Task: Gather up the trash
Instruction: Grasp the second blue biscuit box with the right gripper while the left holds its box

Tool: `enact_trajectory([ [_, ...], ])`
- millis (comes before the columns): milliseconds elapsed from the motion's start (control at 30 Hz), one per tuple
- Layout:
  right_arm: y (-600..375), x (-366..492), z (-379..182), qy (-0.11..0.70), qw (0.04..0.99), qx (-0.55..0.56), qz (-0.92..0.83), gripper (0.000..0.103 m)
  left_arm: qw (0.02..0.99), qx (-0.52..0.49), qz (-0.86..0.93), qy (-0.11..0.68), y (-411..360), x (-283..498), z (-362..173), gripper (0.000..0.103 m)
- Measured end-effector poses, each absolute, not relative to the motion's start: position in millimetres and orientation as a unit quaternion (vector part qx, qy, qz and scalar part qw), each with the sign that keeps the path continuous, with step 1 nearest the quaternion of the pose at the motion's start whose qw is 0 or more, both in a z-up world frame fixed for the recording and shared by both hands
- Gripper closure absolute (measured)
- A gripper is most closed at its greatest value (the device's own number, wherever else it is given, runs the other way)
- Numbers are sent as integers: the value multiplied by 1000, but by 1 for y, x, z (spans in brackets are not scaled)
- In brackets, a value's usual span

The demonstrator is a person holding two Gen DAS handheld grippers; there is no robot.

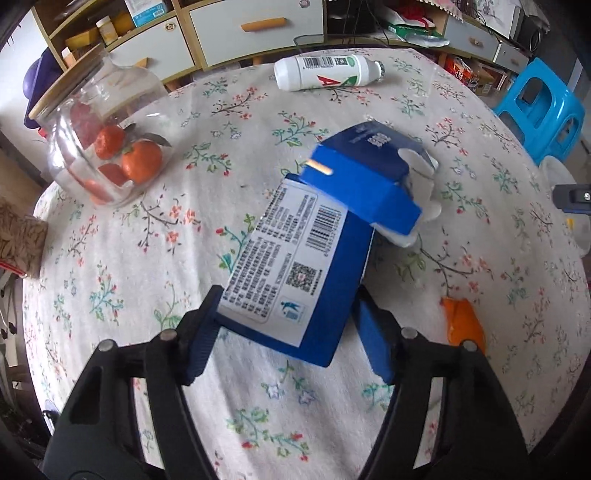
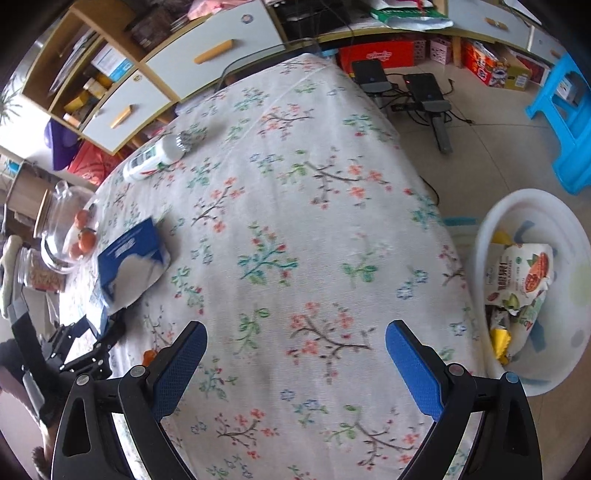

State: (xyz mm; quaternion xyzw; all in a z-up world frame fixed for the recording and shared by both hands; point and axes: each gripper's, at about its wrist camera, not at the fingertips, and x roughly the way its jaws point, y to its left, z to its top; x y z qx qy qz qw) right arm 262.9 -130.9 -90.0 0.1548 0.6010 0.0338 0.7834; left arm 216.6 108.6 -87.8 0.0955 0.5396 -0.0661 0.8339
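My left gripper [image 1: 288, 328] is shut on a blue and white carton [image 1: 314, 251] with an opened top, held tilted above the floral tablecloth [image 1: 147, 229]. The carton also shows in the right wrist view [image 2: 129, 258], with the left gripper [image 2: 99, 336] under it. A white plastic bottle [image 1: 325, 72] lies on its side at the table's far edge; it shows in the right wrist view too [image 2: 155, 158]. An orange scrap [image 1: 463, 323] lies on the cloth at right. My right gripper [image 2: 295, 365] is open and empty above the table. A white bin [image 2: 532, 288] with wrappers stands on the floor at right.
A glass jar [image 1: 99, 133] with oranges stands at the table's left. A second jar [image 2: 37, 269] stands beside it. Cabinets [image 1: 255, 33] line the back wall. A blue stool [image 1: 543, 110] stands at right. Chargers and cables [image 2: 410, 92] lie on the floor.
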Motion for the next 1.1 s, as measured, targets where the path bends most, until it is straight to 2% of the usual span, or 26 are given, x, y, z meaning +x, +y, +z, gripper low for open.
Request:
enact_trajectory([
  [133,-111,265,-93,602,784,145,44,4,831,77,-49,548,120,204,-81,34],
  [333,-76,270,-94,600,786,133,65,4,826,-32,4,562,181,178,-73,34],
  [600,-30,296,-96,596,776,198,62,0,831,-88,36,548,221,148,-62,34],
  [800,19,324,-110,600,770,212,36,0,831,-100,38,545,233,141,-56,34],
  [1100,60,345,-121,585,798,140,-42,0,832,-91,39,545,237,138,-56,33],
])
